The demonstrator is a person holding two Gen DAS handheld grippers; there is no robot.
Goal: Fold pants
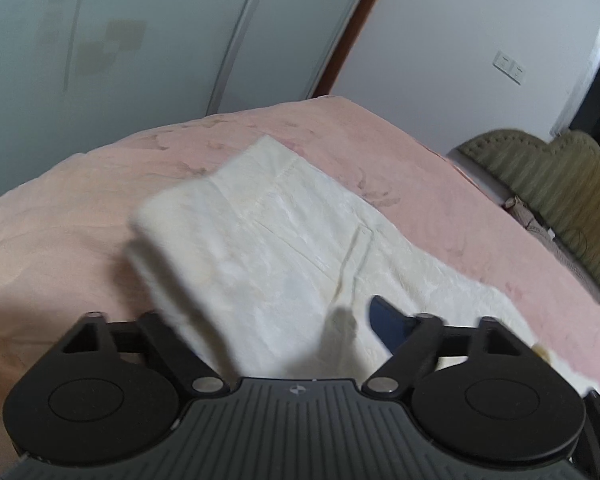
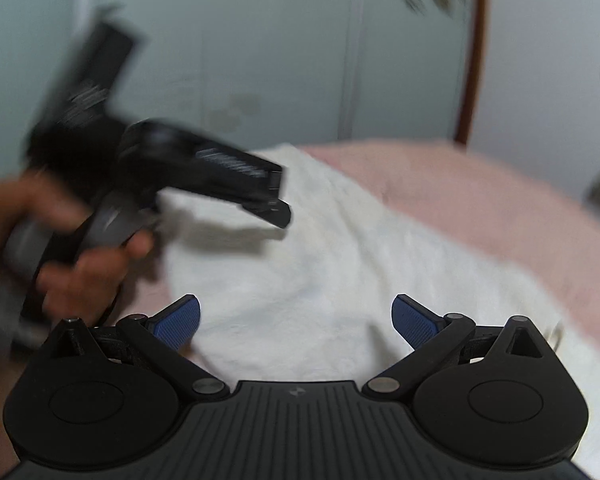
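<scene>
Cream white pants (image 1: 284, 248) lie on the pink bed (image 1: 80, 208), with one part folded back over the rest at the left. My left gripper (image 1: 300, 332) has cloth lying between its wide-set jaws; only its right blue pad (image 1: 384, 324) shows, the left one is hidden by the fold. In the right wrist view the left gripper (image 2: 276, 208) is a blurred black shape in a hand, above the pants (image 2: 324, 280). My right gripper (image 2: 296, 320) is open and empty just above the pants' near part.
The pink bedcover (image 2: 480, 200) spreads around the pants. Pale wardrobe doors (image 1: 140, 40) stand behind the bed. An olive green padded headboard (image 1: 560, 192) is at the right, beside a white wall (image 1: 460, 40) with switches.
</scene>
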